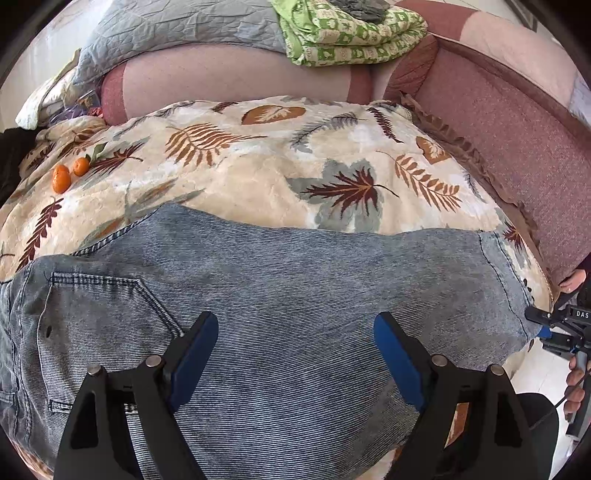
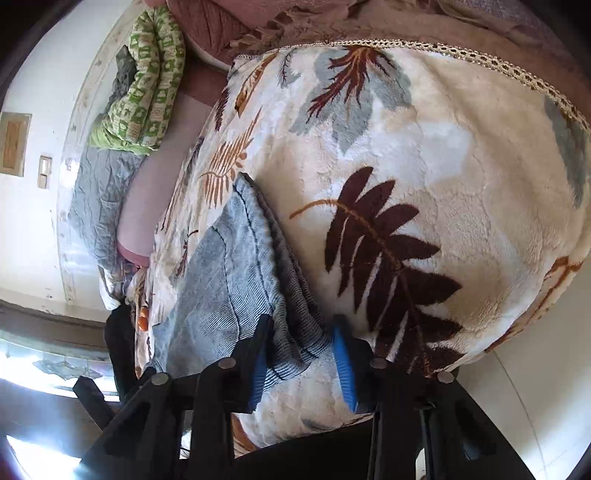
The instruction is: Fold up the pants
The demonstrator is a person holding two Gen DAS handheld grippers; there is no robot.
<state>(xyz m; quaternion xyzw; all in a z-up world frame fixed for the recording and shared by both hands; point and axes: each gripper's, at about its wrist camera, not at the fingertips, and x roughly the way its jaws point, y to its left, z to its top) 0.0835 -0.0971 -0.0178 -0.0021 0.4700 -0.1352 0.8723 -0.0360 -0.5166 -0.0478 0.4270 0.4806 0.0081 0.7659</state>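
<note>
The left tool (image 1: pixel 295 354) sits nearest, its two blue-padded fingers (image 1: pixel 194 354) spread wide and hovering just above the denim, grasping nothing. It appears released, presumably so that it can come down on the cloth once a pinch point is chosen.

The pants (image 1: pixel 280 295), pale blue jeans, lie flat across the near part of the leaf-patterned blanket (image 1: pixel 258 173) that covers the bed. A back pocket (image 1: pixel 103 306) shows to the left of the left tool, so the waist end lies that way and the leg ends run off to the other side. The legs look already laid one upon the other, which I judge to be the first fold done.

At the hem end of the pants the right tool (image 2: pixel 301 354) straddles the stacked edge of the denim (image 2: pixel 295 332). Its pads stand either side of the layers with a gap visible, so I judge it not yet clenched; whether either pad touches the cloth cannot be told. This placement suits lifting the hems over toward the waist.

Two small oranges (image 1: pixel 68 173) rest on the blanket beyond the pants, well apart from them, on the waist side. A folded green quilt (image 1: pixel 351 33) lies farther beyond the pants, against the pink headboard (image 1: pixel 236 77), clear of the work.
</note>
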